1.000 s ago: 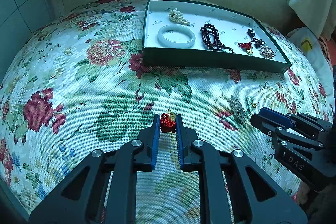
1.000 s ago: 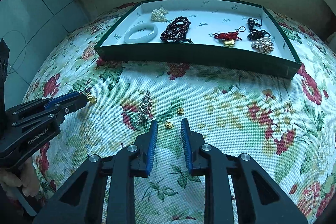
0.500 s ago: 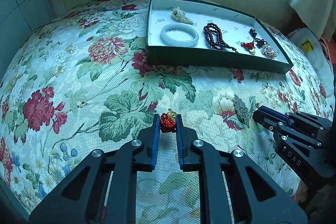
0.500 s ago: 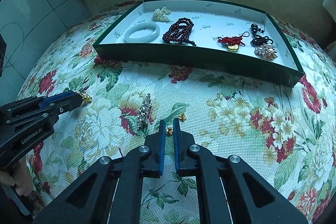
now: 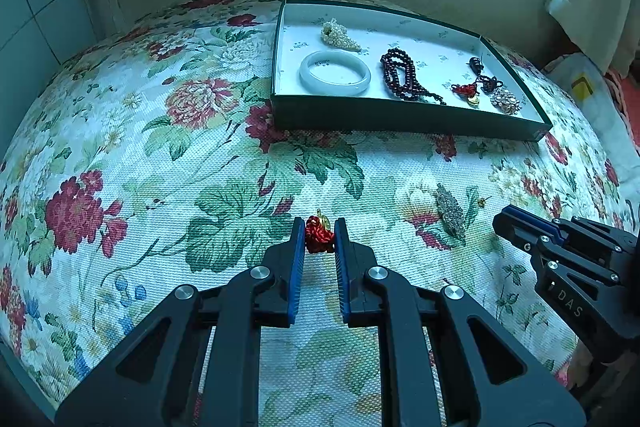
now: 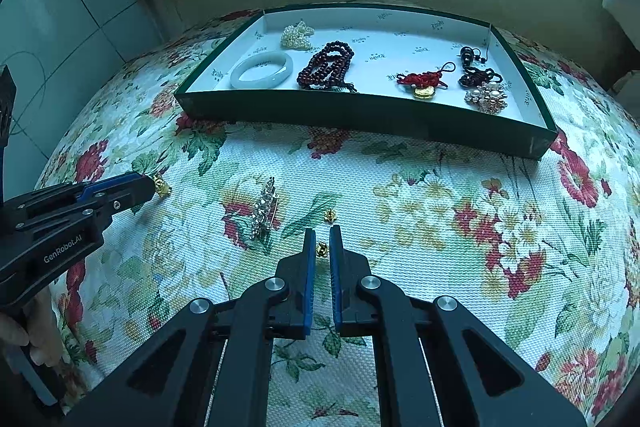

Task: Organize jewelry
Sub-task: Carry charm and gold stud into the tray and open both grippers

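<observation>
My left gripper (image 5: 319,227) is shut on a red knotted charm (image 5: 319,235) with a gold piece at its tip, low over the floral cloth. It shows from the side in the right wrist view as the left gripper (image 6: 149,183). My right gripper (image 6: 322,239) is shut on a small gold stud (image 6: 321,249) lying on the cloth. A second gold stud (image 6: 329,215) sits just beyond its tips. A rhinestone brooch (image 6: 264,213) lies to the left of them. The right gripper (image 5: 505,221) also shows at the right edge of the left wrist view.
A green tray (image 6: 360,117) with a white inside stands at the back. It holds a pearl piece (image 6: 297,35), a pale bangle (image 6: 261,70), dark red beads (image 6: 328,66), a red knot charm (image 6: 424,81), a black knot piece (image 6: 476,73) and a round brooch (image 6: 486,97). A hand (image 6: 24,339) grips the left handle.
The right gripper's jaws have closed around the small gold stud. The left gripper has kept still with the red charm.
</observation>
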